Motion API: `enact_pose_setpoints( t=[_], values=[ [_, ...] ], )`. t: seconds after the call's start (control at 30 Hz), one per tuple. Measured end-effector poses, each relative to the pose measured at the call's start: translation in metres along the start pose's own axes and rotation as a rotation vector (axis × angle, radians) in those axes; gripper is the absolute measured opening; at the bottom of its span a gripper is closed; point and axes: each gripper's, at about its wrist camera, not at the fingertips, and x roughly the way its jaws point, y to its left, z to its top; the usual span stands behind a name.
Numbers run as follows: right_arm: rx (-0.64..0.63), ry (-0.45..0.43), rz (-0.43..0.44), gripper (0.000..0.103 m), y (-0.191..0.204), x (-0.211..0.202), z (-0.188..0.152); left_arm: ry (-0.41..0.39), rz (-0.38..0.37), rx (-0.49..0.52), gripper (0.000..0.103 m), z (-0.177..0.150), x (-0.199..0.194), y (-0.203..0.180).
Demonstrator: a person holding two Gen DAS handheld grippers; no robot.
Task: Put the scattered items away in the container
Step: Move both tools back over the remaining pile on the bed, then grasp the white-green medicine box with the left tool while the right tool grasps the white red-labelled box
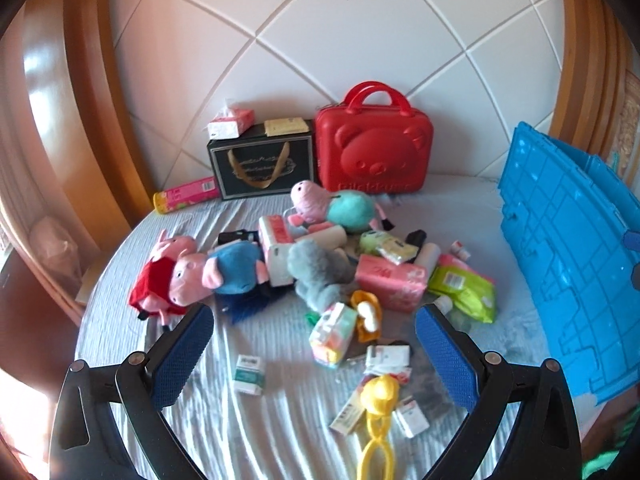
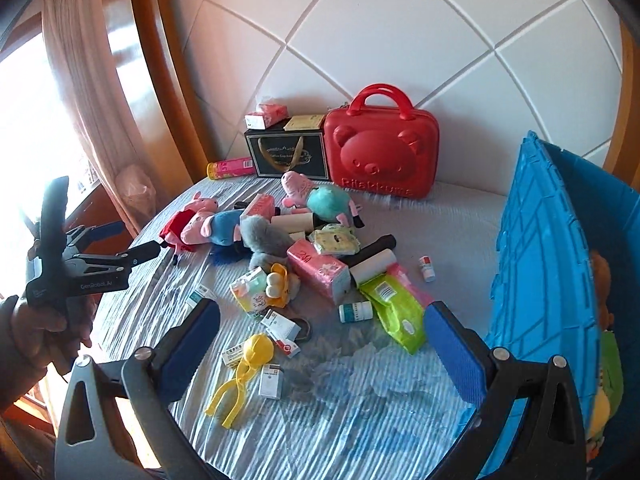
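Scattered items lie on the striped bed sheet [image 1: 280,432]: pink pig plush toys [image 1: 188,272] [image 2: 208,224], a grey plush [image 1: 316,272], a pink tissue pack [image 1: 390,282] [image 2: 320,270], a green wipes pack [image 1: 464,290] [image 2: 394,312], small medicine boxes [image 1: 250,374] and a yellow plastic clamp toy [image 1: 378,412] [image 2: 248,372]. A blue plastic crate [image 1: 572,264] [image 2: 548,280] stands at the right with something inside. My left gripper [image 1: 314,348] is open above the small items. My right gripper [image 2: 322,340] is open with nothing between its fingers. The left gripper [image 2: 132,242] also shows at the left, held by a hand [image 2: 32,336].
A red bear suitcase [image 1: 374,148] [image 2: 380,148] and a black gift bag [image 1: 262,164] lean on the white padded headboard [image 1: 320,40]. A pink tube [image 1: 186,196] lies beside the bag. A wooden frame and a curtain [image 2: 88,92] stand at the left.
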Motion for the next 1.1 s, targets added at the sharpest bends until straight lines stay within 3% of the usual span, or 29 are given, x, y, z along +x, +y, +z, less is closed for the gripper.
enact_pose_setpoints(
  t=[0.3,0.73,0.77,0.83,0.87,0.9,1.1],
  values=[
    [0.022,0.124,-0.017,0.103,0.045,0.084,-0.030,0.124,-0.017,0.021,0.102,-0.038,0.054,0.062],
    [0.043,0.344,-0.140,0.103,0.081,0.200,-0.119,0.295,-0.118,0.095,0.102,-0.105,0.166,0.089],
    [0.050,0.360,-0.147,0.101,0.081,0.207,-0.125,0.301,-0.121,0.100,0.102,-0.108,0.172,0.089],
    [0.072,0.393,-0.160,0.084,0.078,0.222,-0.135,0.309,-0.130,0.100,0.102,-0.113,0.181,0.092],
    [0.084,0.410,-0.164,0.070,0.076,0.228,-0.140,0.315,-0.136,0.098,0.102,-0.115,0.186,0.092],
    [0.097,0.427,-0.167,0.066,0.075,0.235,-0.144,0.320,-0.142,0.098,0.102,-0.116,0.190,0.093],
    [0.113,0.479,-0.173,0.066,0.072,0.259,-0.160,0.343,-0.157,0.116,0.102,-0.124,0.206,0.095]
  ],
)
